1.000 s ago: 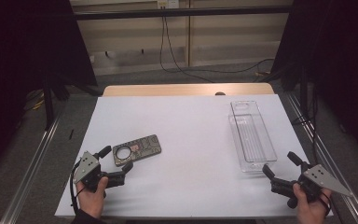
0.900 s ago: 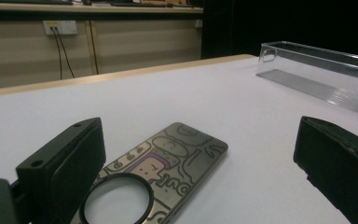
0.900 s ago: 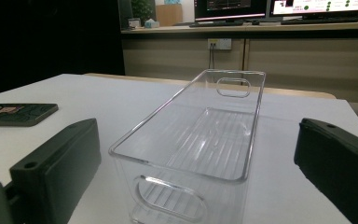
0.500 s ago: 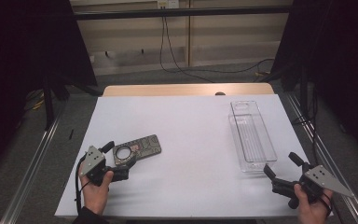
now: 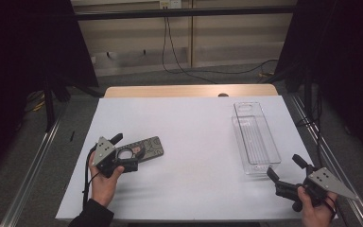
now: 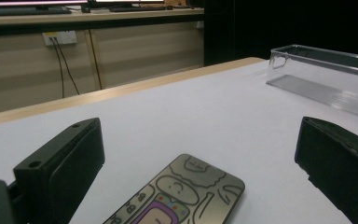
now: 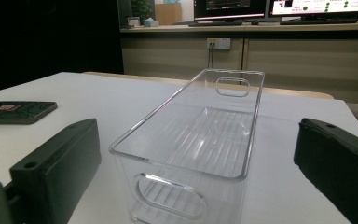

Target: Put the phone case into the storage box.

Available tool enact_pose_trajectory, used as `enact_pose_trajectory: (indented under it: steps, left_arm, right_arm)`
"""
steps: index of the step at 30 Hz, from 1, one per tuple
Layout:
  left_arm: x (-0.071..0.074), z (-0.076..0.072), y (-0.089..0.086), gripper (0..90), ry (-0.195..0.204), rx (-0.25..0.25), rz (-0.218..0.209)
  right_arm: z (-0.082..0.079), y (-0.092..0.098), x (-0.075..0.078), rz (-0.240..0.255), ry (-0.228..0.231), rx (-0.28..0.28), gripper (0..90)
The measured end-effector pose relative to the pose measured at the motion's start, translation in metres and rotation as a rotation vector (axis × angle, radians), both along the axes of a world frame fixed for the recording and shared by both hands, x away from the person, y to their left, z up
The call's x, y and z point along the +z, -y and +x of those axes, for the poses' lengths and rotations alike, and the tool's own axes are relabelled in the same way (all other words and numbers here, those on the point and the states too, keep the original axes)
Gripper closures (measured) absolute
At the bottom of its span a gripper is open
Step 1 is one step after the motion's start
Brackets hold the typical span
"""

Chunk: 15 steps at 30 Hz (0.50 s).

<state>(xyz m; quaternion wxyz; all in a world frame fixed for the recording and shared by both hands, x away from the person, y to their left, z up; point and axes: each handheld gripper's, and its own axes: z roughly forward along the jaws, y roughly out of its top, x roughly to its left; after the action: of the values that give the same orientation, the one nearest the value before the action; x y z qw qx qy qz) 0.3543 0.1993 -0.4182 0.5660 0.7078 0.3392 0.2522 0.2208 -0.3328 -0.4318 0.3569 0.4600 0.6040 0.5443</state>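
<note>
L claw (image 5: 123,152) & R claw (image 5: 286,171) both low near table's front edge, jaws spread wide, hand-held.

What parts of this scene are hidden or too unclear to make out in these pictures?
- Phone case: in the left gripper view its near end is cut off by the bottom edge. In the high view the left gripper covers its left part.
- Clear bin: in the right gripper view its base is cut off at the bottom edge.
- Monitor screens: in the right gripper view, too small and blurred to read.
</note>
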Motion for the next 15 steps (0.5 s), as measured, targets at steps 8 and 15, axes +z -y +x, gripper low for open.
enact_pose_trajectory:
  steps: [8,15]
  left_arm:
    - [0.006,0.011,0.01,4.2,0.02,-0.022,0.033]
    - [0.018,0.027,0.016,4.7,0.03,-0.001,0.026]
  right_arm:
    - [0.0,0.0,0.0,-0.001,-0.001,-0.001,0.0]
    - [0.0,0.0,0.0,0.002,-0.001,-0.008,0.0]
